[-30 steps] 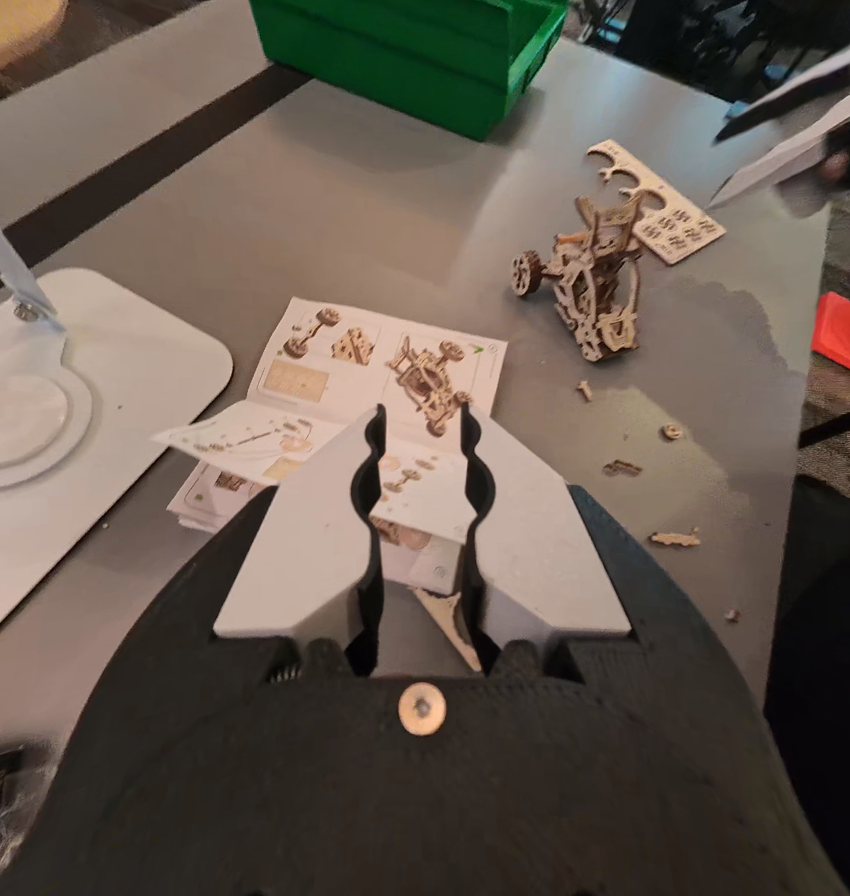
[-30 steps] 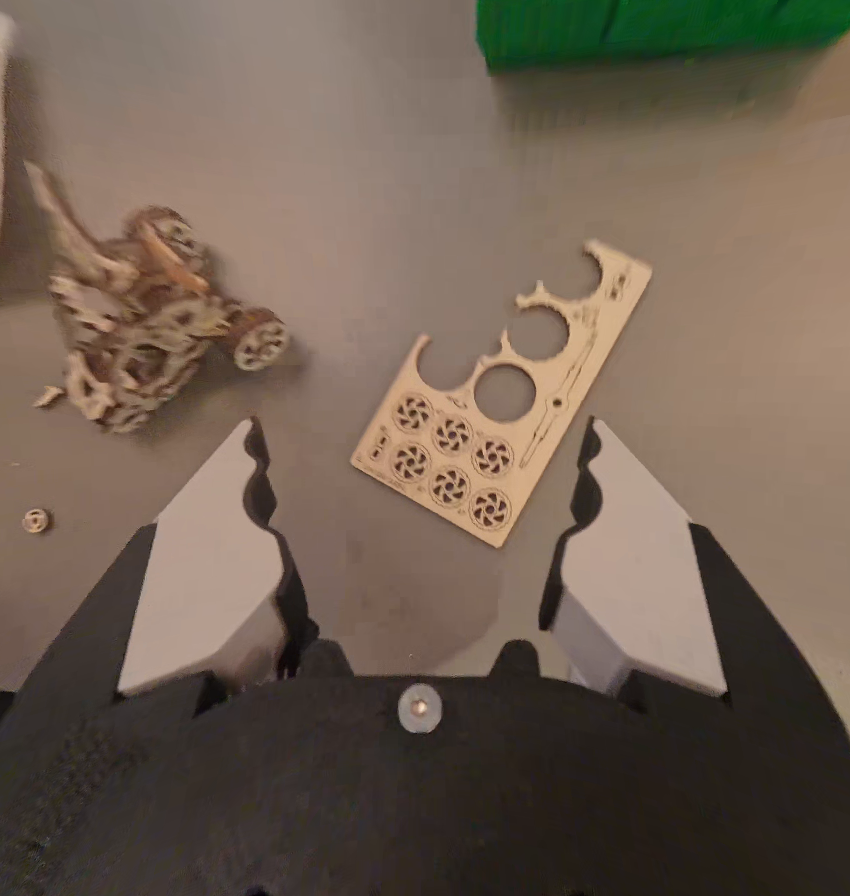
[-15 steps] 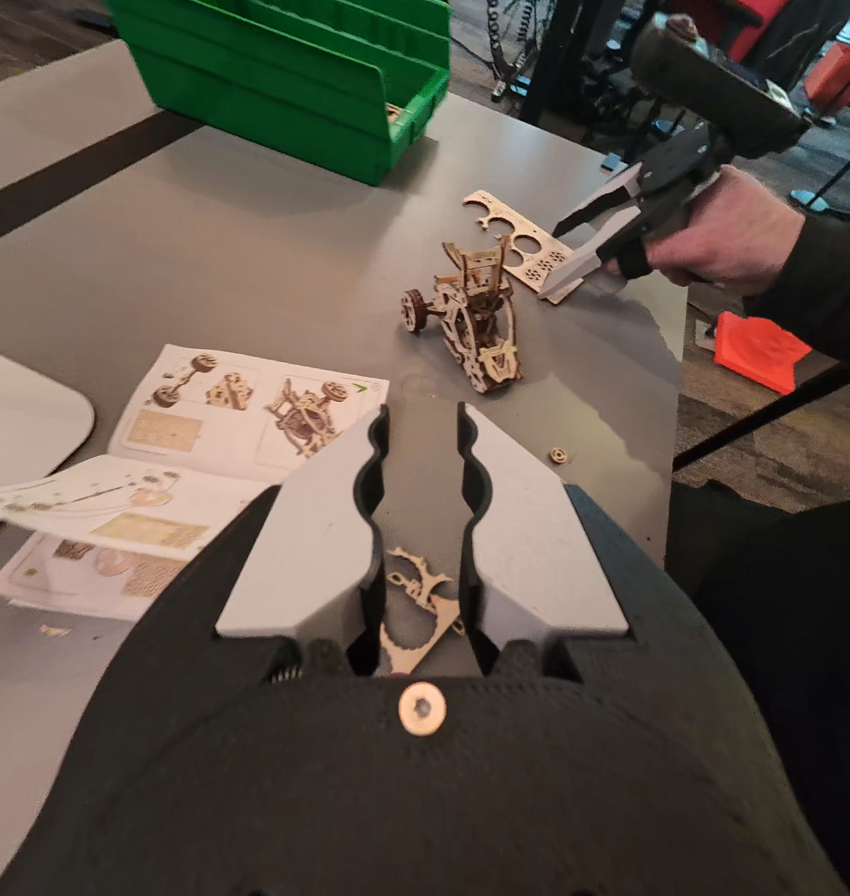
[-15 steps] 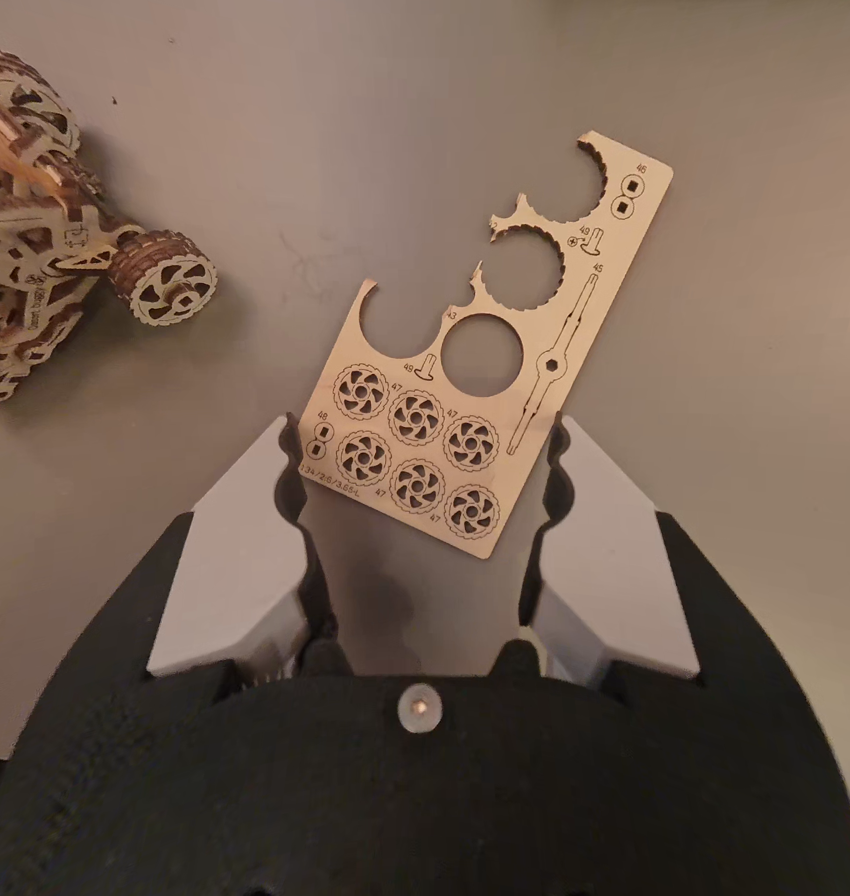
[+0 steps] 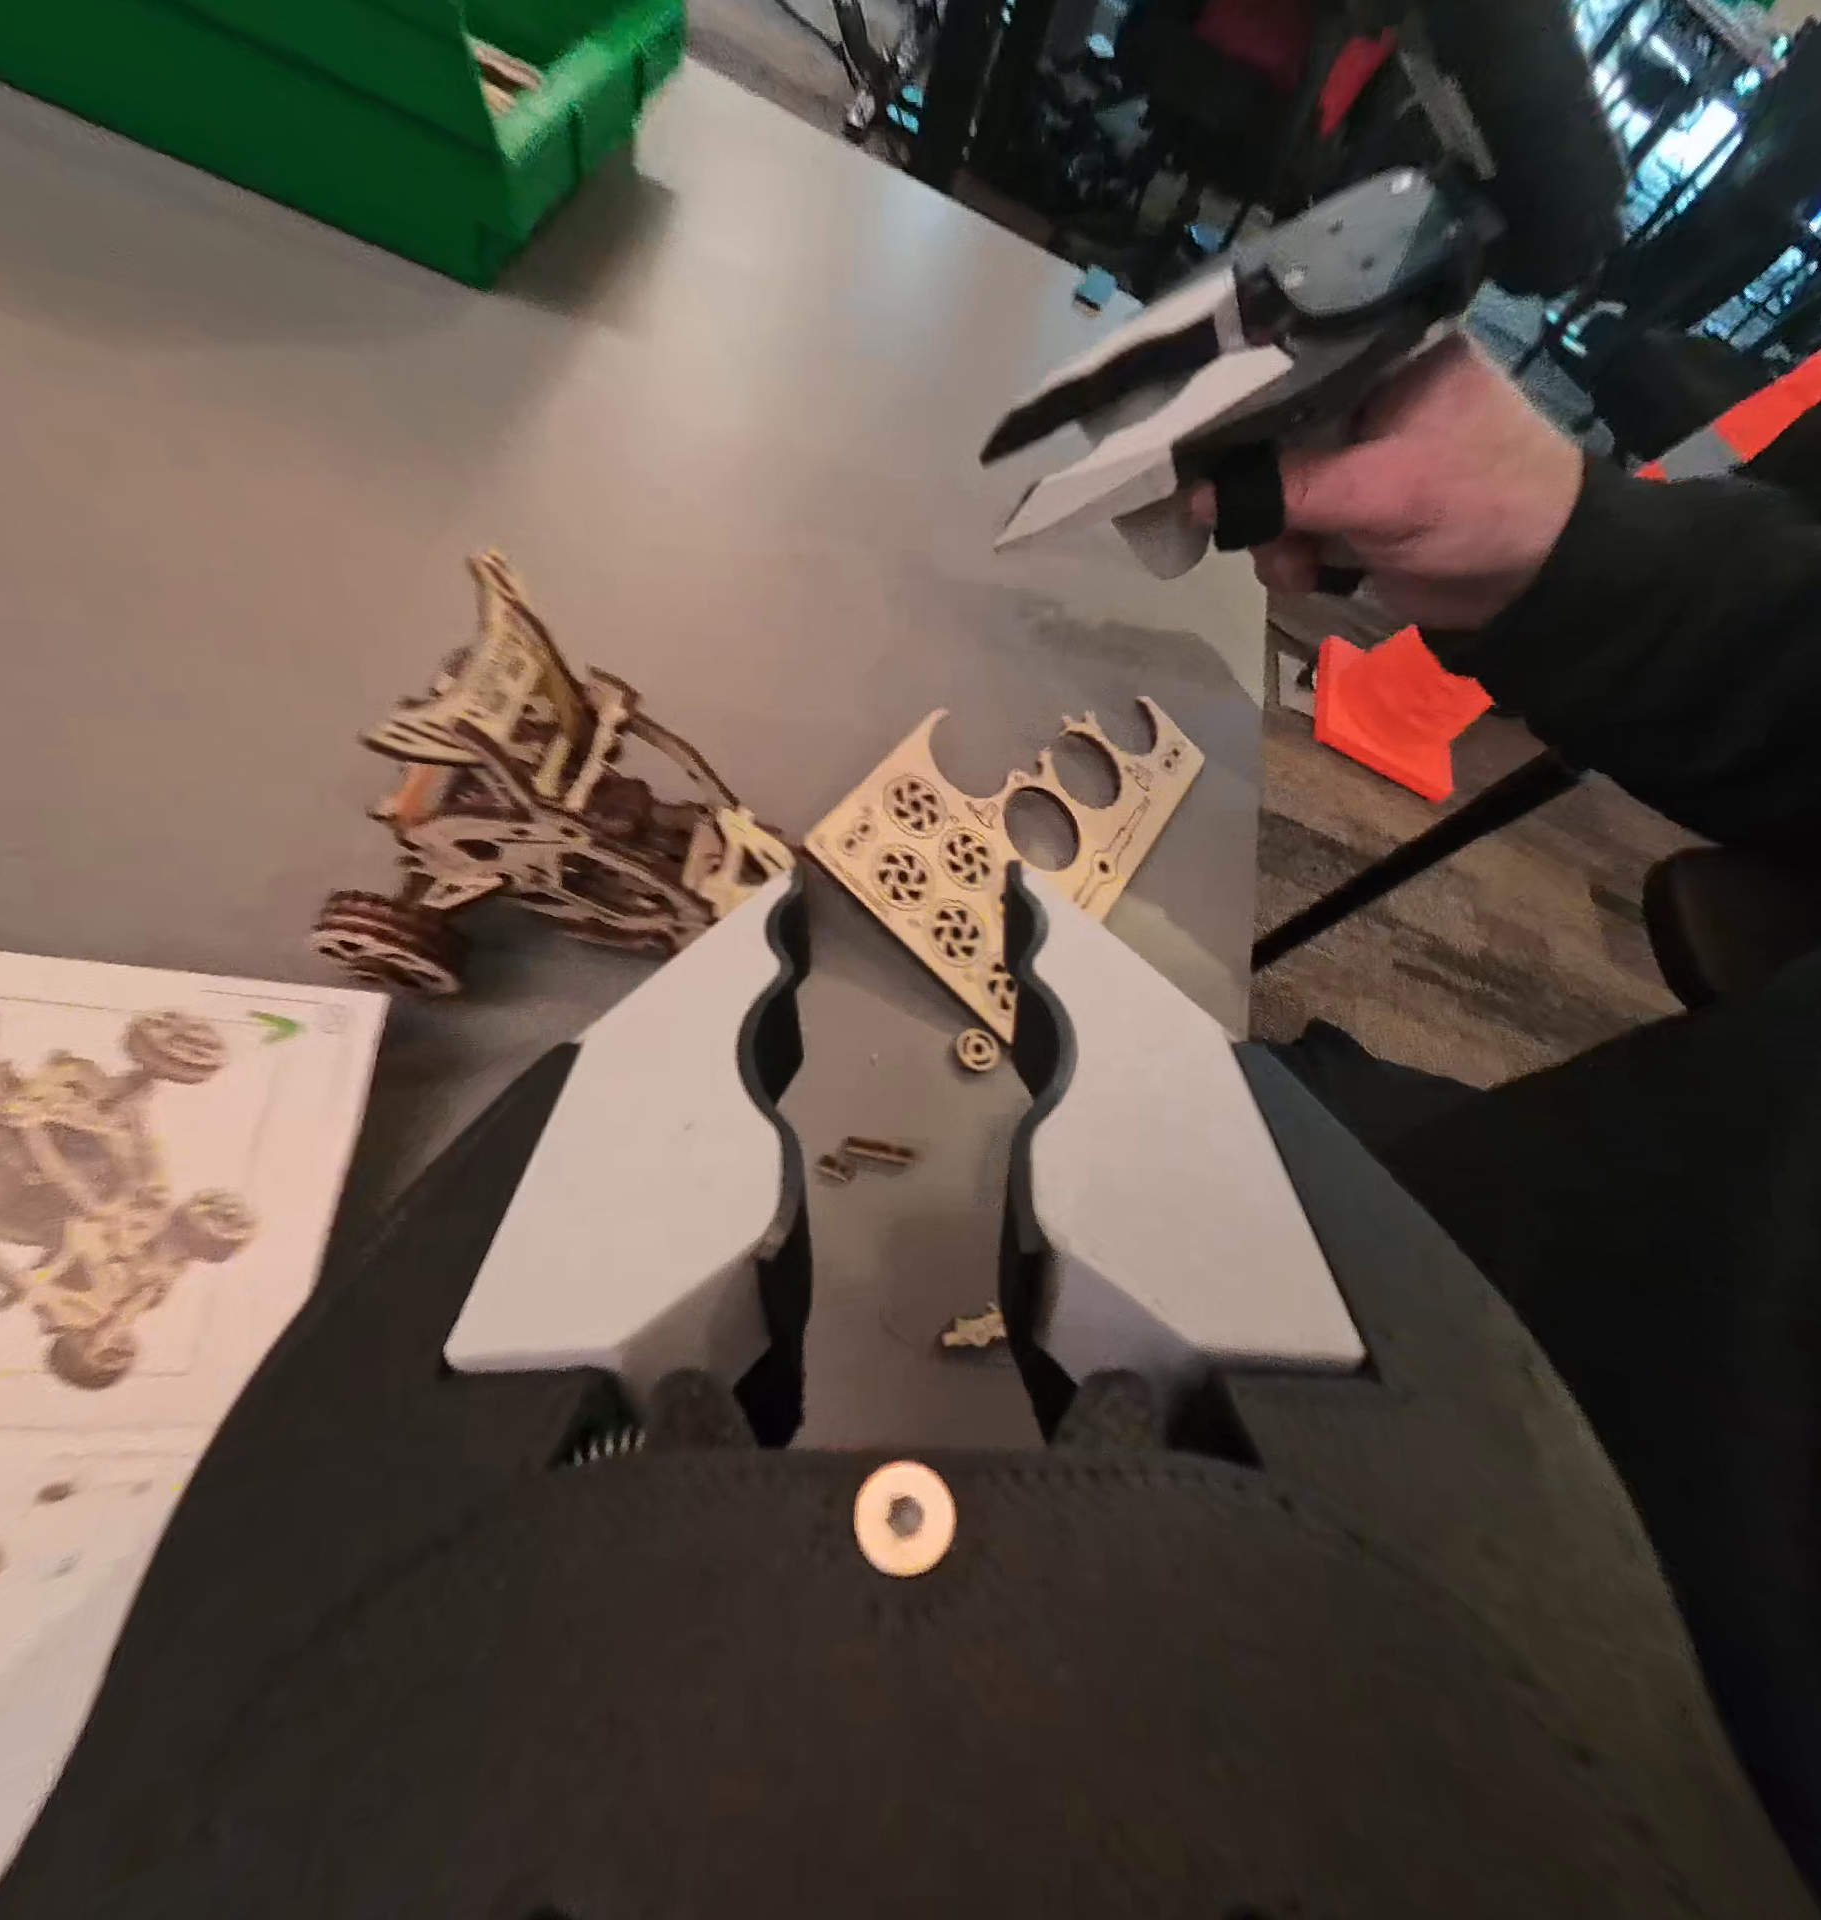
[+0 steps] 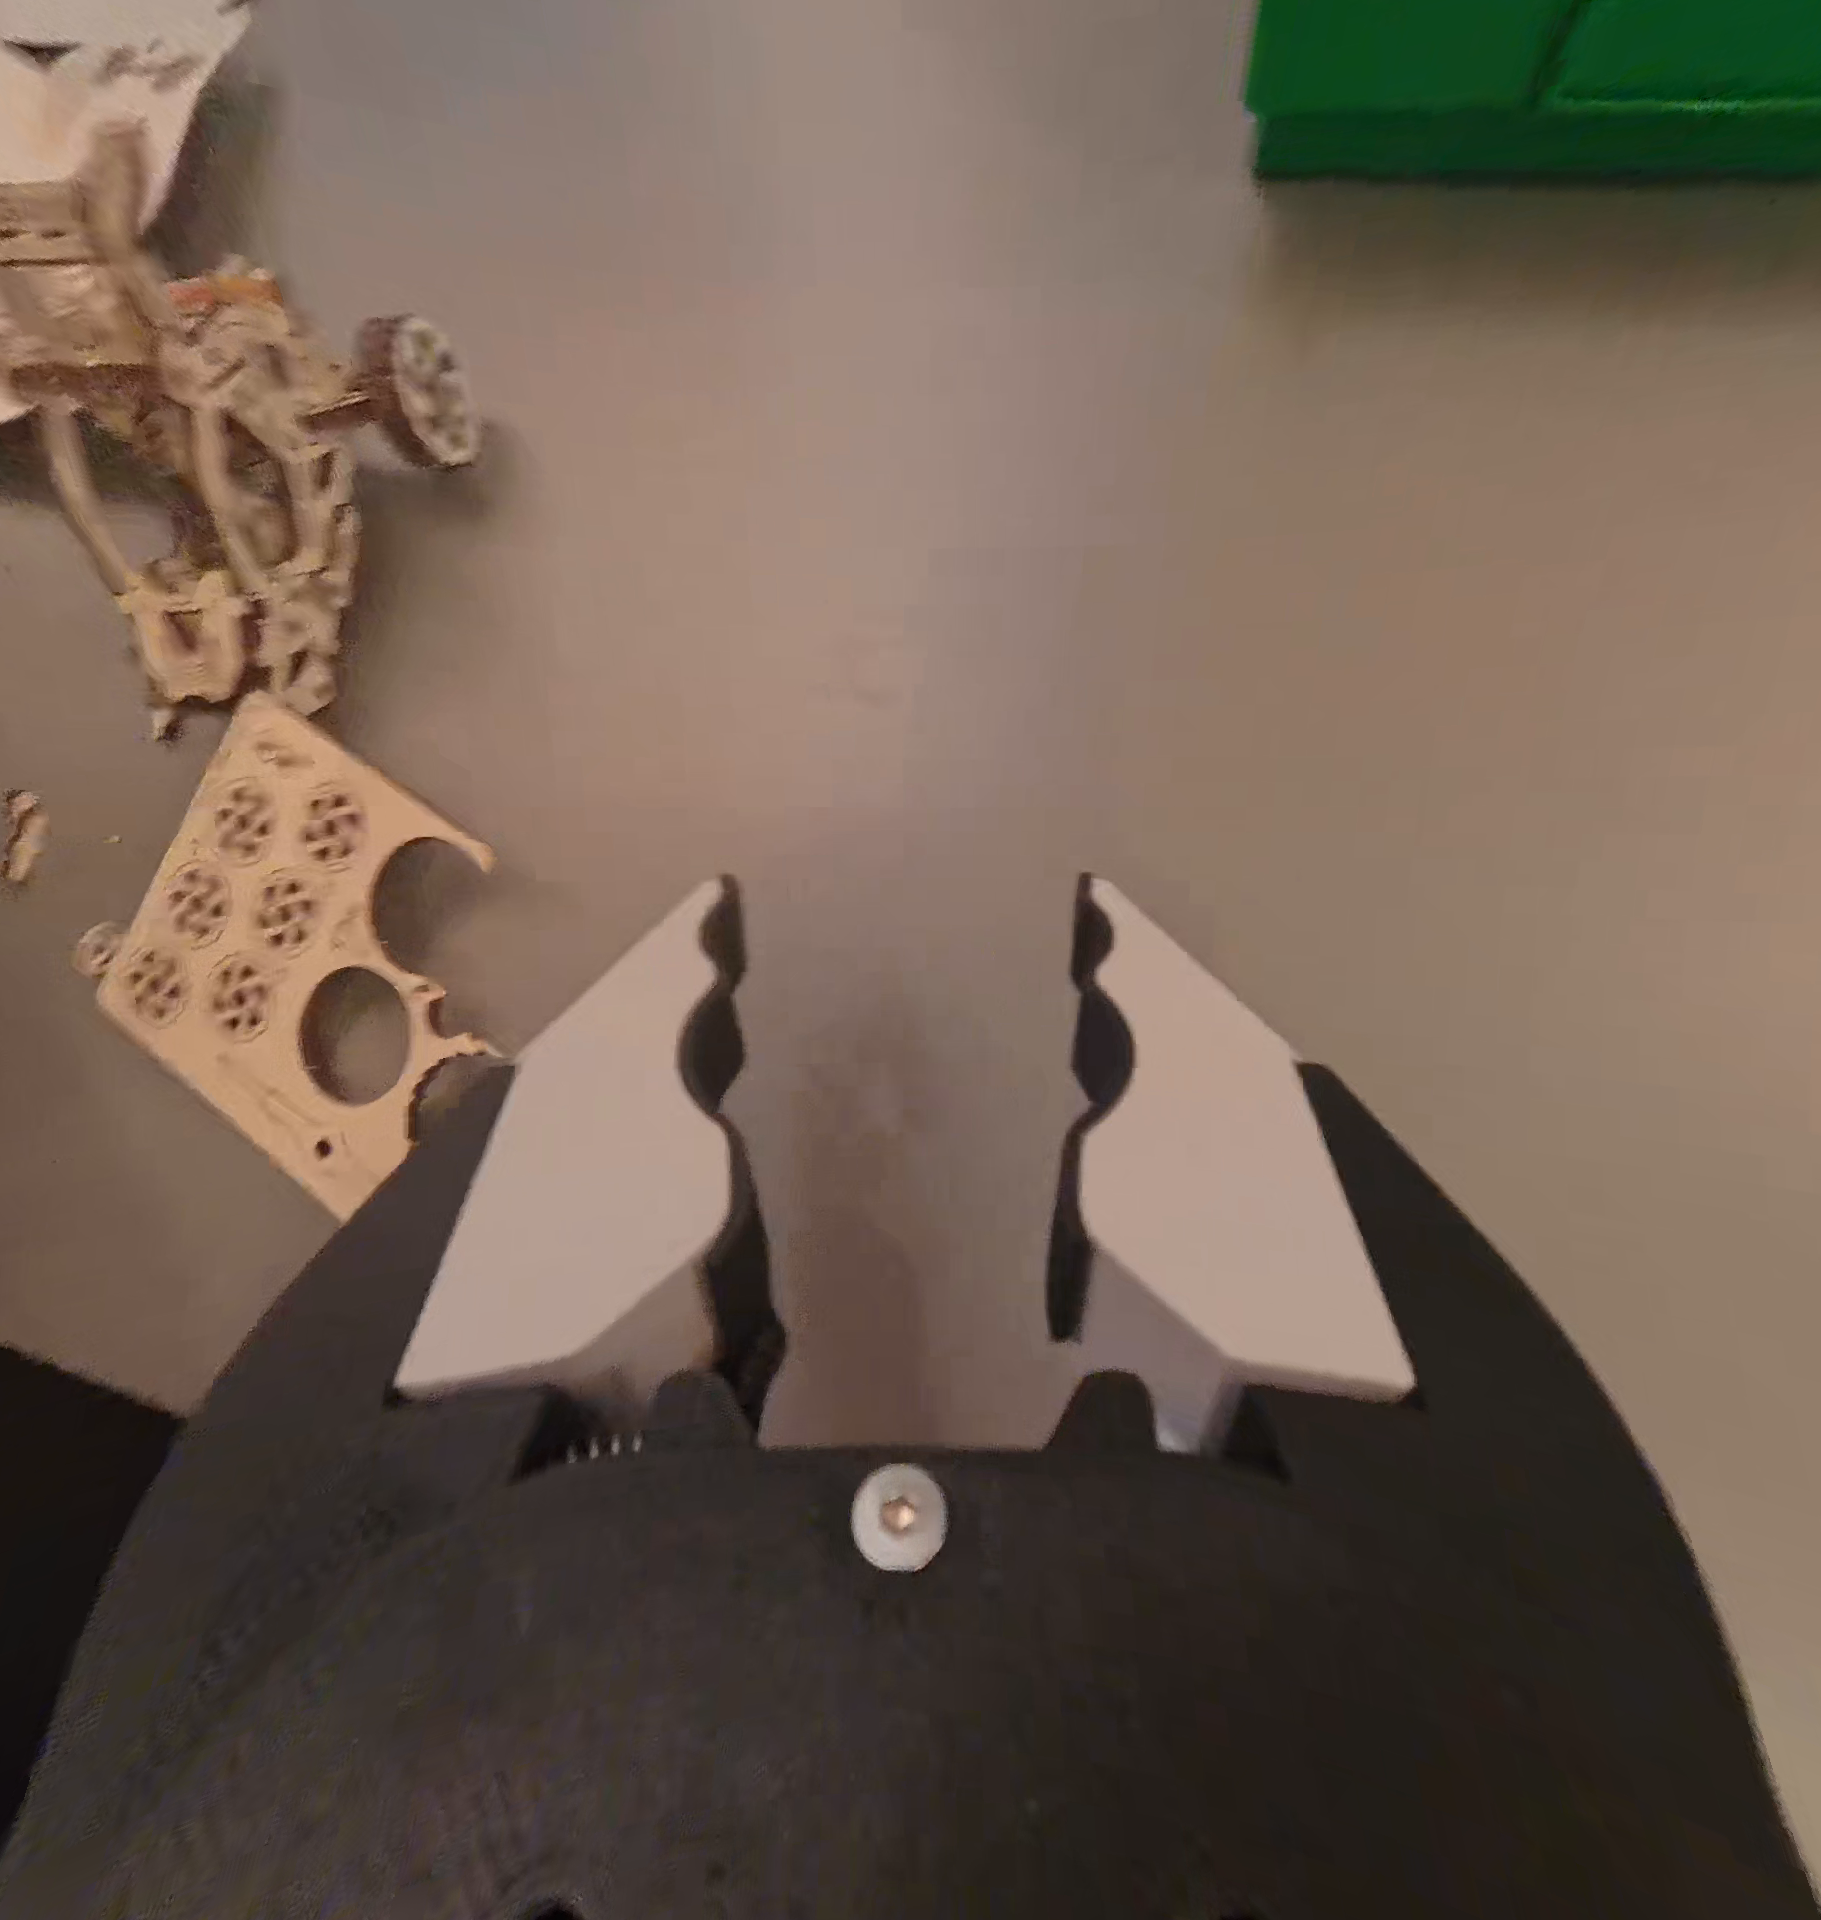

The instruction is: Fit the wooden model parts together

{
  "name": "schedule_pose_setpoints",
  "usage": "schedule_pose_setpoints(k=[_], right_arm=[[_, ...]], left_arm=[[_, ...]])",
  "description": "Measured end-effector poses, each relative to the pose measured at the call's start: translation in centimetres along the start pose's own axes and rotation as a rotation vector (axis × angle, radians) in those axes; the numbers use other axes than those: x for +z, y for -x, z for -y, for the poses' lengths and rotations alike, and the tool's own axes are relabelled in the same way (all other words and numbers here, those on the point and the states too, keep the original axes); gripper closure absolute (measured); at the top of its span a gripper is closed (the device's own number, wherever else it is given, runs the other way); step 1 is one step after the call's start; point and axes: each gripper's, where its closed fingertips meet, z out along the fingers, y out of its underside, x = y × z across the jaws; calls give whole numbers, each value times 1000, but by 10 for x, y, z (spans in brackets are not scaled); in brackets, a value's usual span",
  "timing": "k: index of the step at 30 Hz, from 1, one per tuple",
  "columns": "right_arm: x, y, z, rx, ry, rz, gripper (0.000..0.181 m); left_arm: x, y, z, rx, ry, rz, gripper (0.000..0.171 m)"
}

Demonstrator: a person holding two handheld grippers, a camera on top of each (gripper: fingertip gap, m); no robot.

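Two tools appear over a grey tabletop [image 5: 262, 447], each with its jaws apart and nothing between them. The left tool [image 5: 901, 894] is low above the tabletop with a moderate gap between its pale fingers; the right tool [image 6: 904, 883] is released wider and looks down on bare surface. In the left wrist view the right tool [image 5: 999, 488] shows farther off, raised in the air and held by a hand [image 5: 1405, 520] in a dark sleeve.

The landmark is the wooden model buggy [image 5: 532, 810], partly built, standing on the tabletop with one spoked wheel [image 5: 386, 940] at its near left end. Just right of the buggy, almost touching its frame, lies a flat wooden parts sheet [image 5: 999, 821] with round cut-outs and six small unpunched discs. The left tool's fingertips frame the near corner of this sheet. Nearer than the buggy, seen between the left fingers, lie loose pieces: a small wooden ring [image 5: 977, 1049], short wooden strips [image 5: 870, 1153] and a tiny offcut [image 5: 973, 1328].

Left of the buggy lies a white instruction leaflet [image 5: 106, 1143]. Beyond the buggy, well apart, sits a green bin [image 5: 366, 114]. In the right wrist view the buggy [image 6: 189, 468] and the sheet [image 6: 272, 966] lie left of the released fingers, and the bin [image 6: 1560, 94] is at the far right.
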Motion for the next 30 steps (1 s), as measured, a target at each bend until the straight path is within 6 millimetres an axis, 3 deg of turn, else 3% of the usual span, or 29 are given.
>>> schedule_pose_setpoints(k=[2,3,5,9,10,12,13,16,17,25,27,30], right_arm=[[-2,33,-2,-81,6,151,111],[-3,45,-9,-126,46,197,97],[-9,81,-24,-249,104,333,93],[6,118,-45,-348,197,386,84],[14,121,-47,-369,199,364,87],[20,122,-43,-455,167,332,110],[20,126,-42,-430,163,366,135],[21,123,-39,-381,108,404,145],[20,121,-39,-379,97,393,172],[13,126,-44,-492,-3,373,175],[7,128,-37,-520,-54,369,175],[-6,136,-25,-573,-126,398,176]], left_arm=[[7,-14,-9,14,28,-35,137],[10,-21,-13,31,54,-45,136],[16,-30,-21,74,102,-48,134],[30,-35,-38,90,176,-49,130],[32,-36,-40,89,178,-51,130],[35,-35,-42,92,176,-39,130],[36,-33,-44,91,180,-31,130],[38,-30,-51,71,183,-6,130],[39,-29,-53,62,191,-2,130],[55,-26,-60,28,243,-5,126],[56,-22,-56,-9,232,3,125],[55,-32,-37,-155,127,-126,124]])
